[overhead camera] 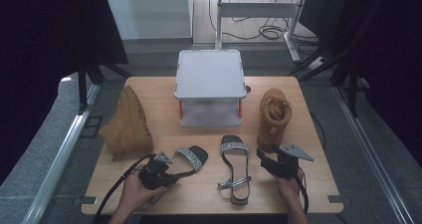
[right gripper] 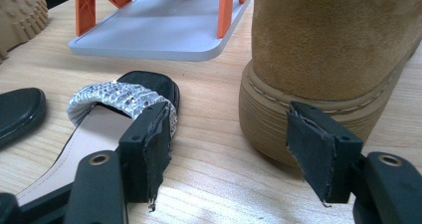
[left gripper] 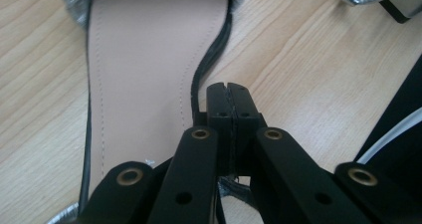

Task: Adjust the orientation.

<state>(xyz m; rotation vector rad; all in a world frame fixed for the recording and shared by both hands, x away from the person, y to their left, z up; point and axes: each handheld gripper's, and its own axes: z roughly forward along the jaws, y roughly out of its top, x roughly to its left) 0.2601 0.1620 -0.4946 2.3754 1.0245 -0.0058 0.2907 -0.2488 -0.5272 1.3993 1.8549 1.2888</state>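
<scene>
Two black sandals with silver straps lie at the table's front: the left sandal [overhead camera: 191, 157] and the right sandal [overhead camera: 235, 169]. My left gripper [overhead camera: 171, 176] sits at the left sandal's heel end. In the left gripper view its jaws [left gripper: 229, 87] are pressed together beside the edge of the pale insole [left gripper: 144, 59]; whether a thin strap is pinched I cannot tell. My right gripper [overhead camera: 263, 154] stands open just behind the upright tan boot [overhead camera: 273, 117]. In the right gripper view its gap [right gripper: 236, 134] is empty, the boot's heel [right gripper: 338, 40] lies ahead and the right sandal's silver strap [right gripper: 119, 97] is to the left.
A grey two-level rack with orange posts [overhead camera: 210, 74] stands at the back middle of the wooden table [overhead camera: 308, 189]. A second tan boot [overhead camera: 127, 124] lies on its side at the left. Metal rails run along both sides of the table.
</scene>
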